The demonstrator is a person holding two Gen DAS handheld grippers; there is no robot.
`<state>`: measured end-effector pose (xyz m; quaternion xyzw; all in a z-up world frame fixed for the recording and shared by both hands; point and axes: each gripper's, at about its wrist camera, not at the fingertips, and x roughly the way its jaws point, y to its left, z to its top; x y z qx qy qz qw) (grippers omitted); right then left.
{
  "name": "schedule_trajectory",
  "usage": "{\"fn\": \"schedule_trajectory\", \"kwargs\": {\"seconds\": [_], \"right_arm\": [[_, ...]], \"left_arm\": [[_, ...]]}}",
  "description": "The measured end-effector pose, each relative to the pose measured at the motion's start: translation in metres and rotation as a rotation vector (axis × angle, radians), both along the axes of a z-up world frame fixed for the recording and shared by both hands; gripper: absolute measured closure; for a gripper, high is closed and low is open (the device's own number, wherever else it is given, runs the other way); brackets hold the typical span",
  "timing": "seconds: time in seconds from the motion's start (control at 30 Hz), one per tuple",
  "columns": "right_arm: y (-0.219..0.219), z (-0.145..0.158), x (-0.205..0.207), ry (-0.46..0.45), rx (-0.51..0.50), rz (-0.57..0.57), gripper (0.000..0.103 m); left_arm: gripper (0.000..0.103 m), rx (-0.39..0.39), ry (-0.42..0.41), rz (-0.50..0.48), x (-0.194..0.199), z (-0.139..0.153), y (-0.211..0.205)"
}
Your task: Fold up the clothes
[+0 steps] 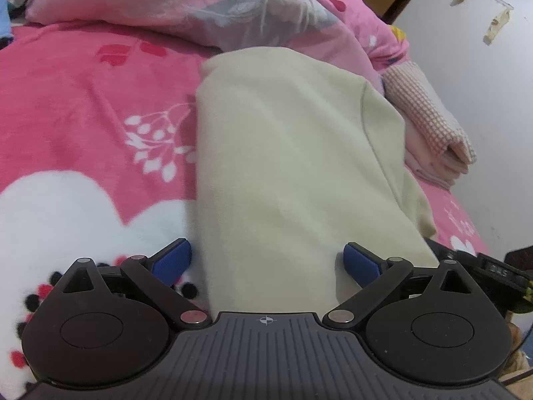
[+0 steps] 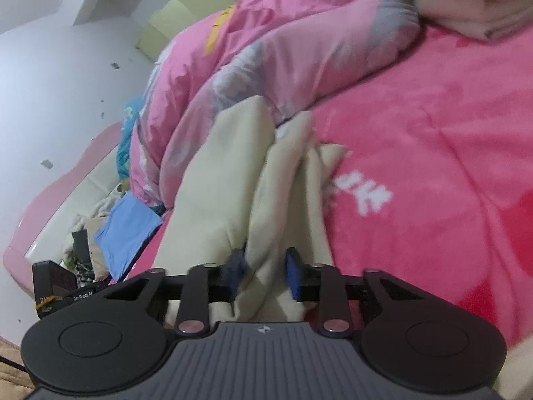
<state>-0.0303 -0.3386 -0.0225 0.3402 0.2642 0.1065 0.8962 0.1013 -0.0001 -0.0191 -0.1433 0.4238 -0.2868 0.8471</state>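
The left gripper (image 1: 266,261) is showing a grey ribbed body with a small crosshair mark; black round discs and black link arms with silver pins are carrying blue fingers (image 1: 361,261); the right gripper (image 2: 265,271) is looking the same, with blue fingers (image 2: 293,275).

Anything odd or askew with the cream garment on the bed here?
The cream garment is bunched into uneven ridges ahead of the right gripper, which pinches a fold. Under the open left gripper it lies smooth.

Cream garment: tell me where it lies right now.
The cream garment lies on the pink bedspread, straight ahead of the open left gripper, folded checked clothes to its right; the right gripper pinches its bunched edge.
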Motion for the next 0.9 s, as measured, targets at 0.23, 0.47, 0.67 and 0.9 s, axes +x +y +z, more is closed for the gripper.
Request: {"fn": "schedule_trajectory", "kwargs": {"seconds": [0.23,0.47,0.67,0.9], "right_arm": [[-0.004,0.024,-0.010,-0.087,-0.020,-0.014,0.096],[-0.004,0.020,-0.012,-0.051,-0.051,-0.005,0.096],[-0.008,0.009,-0.009,0.010,-0.059,-0.021,0.091],[-0.043,0.018,-0.031,-0.074,0.047,-0.108,0.083]], "left_arm": [[0.007,-0.009,0.020,-0.015,-0.006,0.005,-0.009],[0.007,-0.004,0.028,-0.024,-0.006,0.000,-0.010],[0.007,0.011,-0.001,-0.010,-0.007,0.003,-0.008],[0.007,0.043,-0.077,0.042,-0.007,0.020,0.004]]}}
